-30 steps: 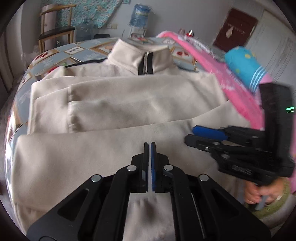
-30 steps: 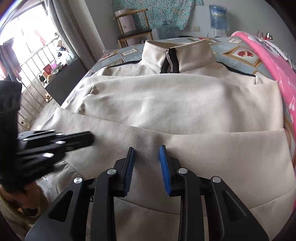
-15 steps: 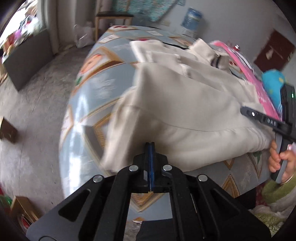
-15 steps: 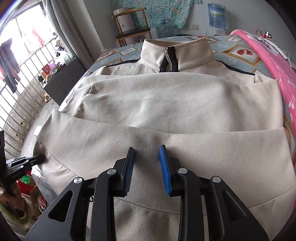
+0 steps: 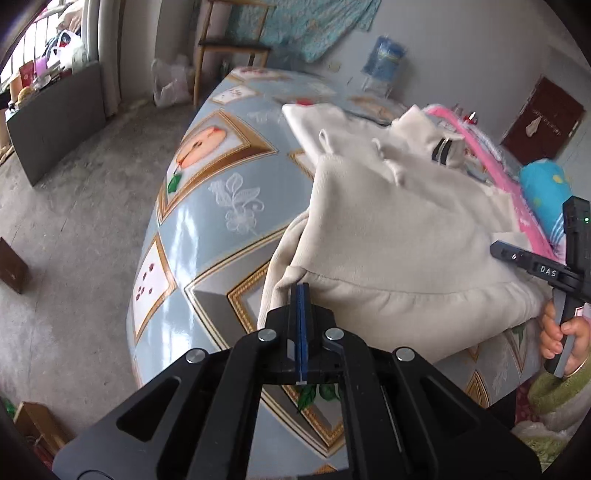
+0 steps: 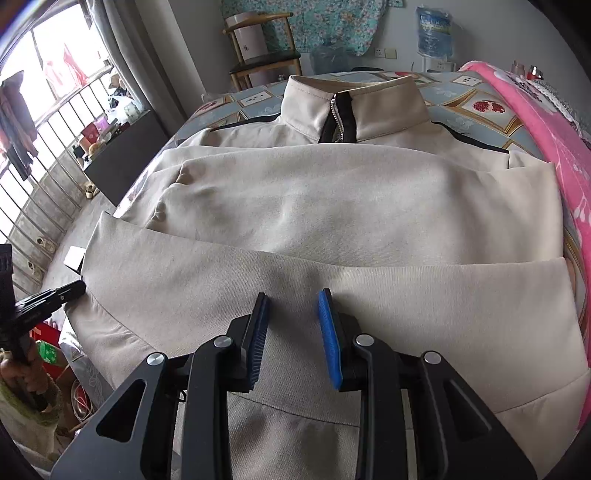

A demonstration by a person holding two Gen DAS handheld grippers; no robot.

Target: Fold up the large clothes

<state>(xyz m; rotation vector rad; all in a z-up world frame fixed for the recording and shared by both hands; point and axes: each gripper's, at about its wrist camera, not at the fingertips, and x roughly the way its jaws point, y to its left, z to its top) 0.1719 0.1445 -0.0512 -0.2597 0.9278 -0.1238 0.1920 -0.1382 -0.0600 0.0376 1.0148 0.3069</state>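
A cream zip-collar jacket [image 6: 332, 206] lies on the patterned bed [image 5: 221, 206], sleeves folded across the front and hem doubled up. It shows from its left side in the left wrist view [image 5: 388, 236]. My left gripper [image 5: 302, 291] is shut with nothing between its pads, right at the jacket's lower left corner; whether it touches the cloth I cannot tell. My right gripper [image 6: 293, 299] is open over the middle of the folded hem, jaws apart on the cloth. It also shows in the left wrist view [image 5: 496, 246]. The left gripper appears at the right wrist view's left edge [image 6: 79, 286].
A pink blanket [image 6: 546, 122] and a blue pillow [image 5: 546, 188] lie along the bed's right side. A wooden chair [image 6: 264, 62] and water bottle [image 6: 432, 31] stand beyond the bed. Concrete floor [image 5: 74, 221] and a dark cabinet [image 5: 55, 118] lie to the left.
My left gripper has swung from over the jacket's middle out to the left and sits at the jacket's lower left corner, still shut. The right gripper has stayed open over the hem.
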